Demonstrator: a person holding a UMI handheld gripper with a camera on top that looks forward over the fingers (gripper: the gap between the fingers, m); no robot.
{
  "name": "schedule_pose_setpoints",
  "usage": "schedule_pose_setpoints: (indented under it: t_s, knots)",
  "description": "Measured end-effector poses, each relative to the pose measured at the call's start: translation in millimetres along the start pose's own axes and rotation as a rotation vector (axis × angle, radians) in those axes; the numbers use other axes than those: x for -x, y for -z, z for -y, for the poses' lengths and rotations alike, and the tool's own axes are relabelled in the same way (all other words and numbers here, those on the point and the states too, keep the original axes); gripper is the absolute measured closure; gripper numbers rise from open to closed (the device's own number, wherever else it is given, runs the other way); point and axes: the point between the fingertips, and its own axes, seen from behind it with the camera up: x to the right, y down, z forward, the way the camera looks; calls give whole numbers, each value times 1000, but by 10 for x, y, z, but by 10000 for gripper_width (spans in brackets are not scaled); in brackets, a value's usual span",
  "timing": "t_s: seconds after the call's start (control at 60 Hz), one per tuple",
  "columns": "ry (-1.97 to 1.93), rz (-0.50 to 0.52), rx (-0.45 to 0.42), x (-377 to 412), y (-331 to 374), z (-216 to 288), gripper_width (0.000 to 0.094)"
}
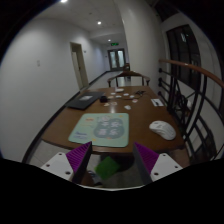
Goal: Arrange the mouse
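The white, rounded computer mouse (162, 129) is sitting on the brown wooden oval table (75, 126), off to the right of the pale green rectangular mat (103, 129) and close to the table's right edge. It is lying apart from the mat, with bare wood showing between them. The mat itself is lying flat, printed with a faint light pattern near its middle.

The gripper (112, 158) is hovering at the near side of the mat, its two fingers spread wide and gripping nothing, purple pads (78, 157) facing inward. The mouse is sitting beyond the right finger, well apart from it. A small green patch is showing low between the fingers; what it is cannot be told.

Past the mat, a dark flat laptop (82, 101) is resting toward the table's left side, and small pale scattered items (126, 97) are lying farther along the tabletop. Behind all this, a white-walled corridor (108, 50) is running away.
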Motion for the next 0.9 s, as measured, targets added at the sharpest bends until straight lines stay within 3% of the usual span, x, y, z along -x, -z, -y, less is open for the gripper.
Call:
schedule_pose_setpoints:
  t_s: [0.15,0.333,0.517,0.683,0.783,0.85,0.9]
  knots:
    - [32,-172,36,-1064,-174,-119,122]
    - [66,-291,32,-2140,-529,-111,121]
    - [73,-249,65,-2419,-996,-130,114]
    - [30,-200,32,-2566,-1415,143,117]
    - [22,-223,13,-2719,-1625,303,196]
    - [14,-249,-9,-2780,-1707,350,404]
    - [13,-264,-29,-2787,-1718,356,462]
